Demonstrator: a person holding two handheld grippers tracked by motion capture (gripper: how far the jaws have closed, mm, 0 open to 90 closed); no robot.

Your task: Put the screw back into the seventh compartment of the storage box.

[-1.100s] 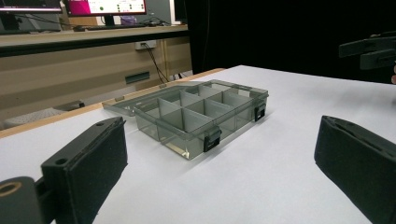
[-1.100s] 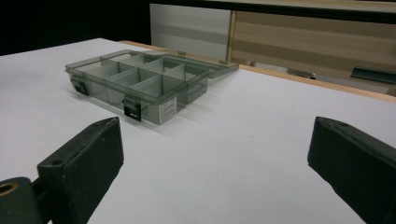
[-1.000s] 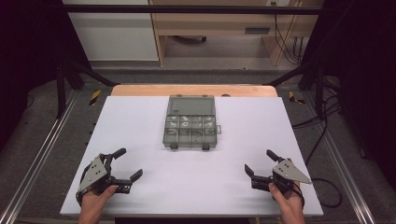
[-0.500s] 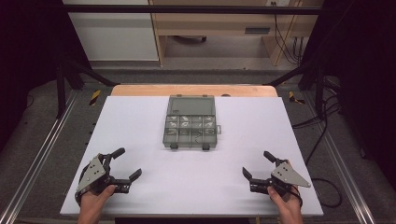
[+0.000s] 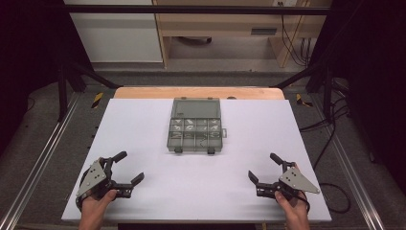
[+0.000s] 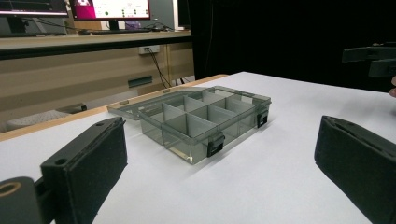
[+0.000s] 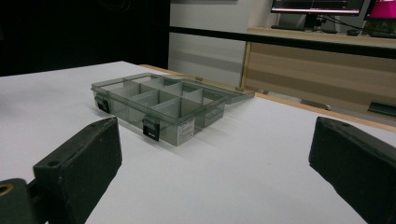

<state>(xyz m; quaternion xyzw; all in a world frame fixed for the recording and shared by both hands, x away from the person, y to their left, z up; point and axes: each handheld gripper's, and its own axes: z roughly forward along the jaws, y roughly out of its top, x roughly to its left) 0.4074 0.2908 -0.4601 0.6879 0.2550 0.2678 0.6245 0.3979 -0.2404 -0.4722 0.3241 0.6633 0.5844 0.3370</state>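
Note:
A clear grey compartment box (image 5: 195,130) lies at the middle back of the white table (image 5: 139,124), its lid (image 5: 196,108) folded open flat behind it. It has several compartments and two black latches on the near side. My left gripper (image 5: 131,166) rests near the front left edge, open, nothing between its jaws. My right gripper (image 5: 262,166) sits near the front right edge, also open and empty. The left gripper view shows the box (image 6: 205,119) ahead of the left gripper (image 6: 219,163). The right gripper view shows the box (image 7: 159,105) beyond the right gripper (image 7: 215,158).
A wooden strip (image 5: 198,92) borders the table's far edge. Metal rails (image 5: 38,163) run along both sides on the floor, with cables (image 5: 330,191) at the right. A wooden bench (image 5: 230,24) with monitors stands behind. The other gripper (image 6: 371,58) shows at top right of the left gripper view.
My right gripper has edged slightly to the left. The left gripper and the box have not moved.

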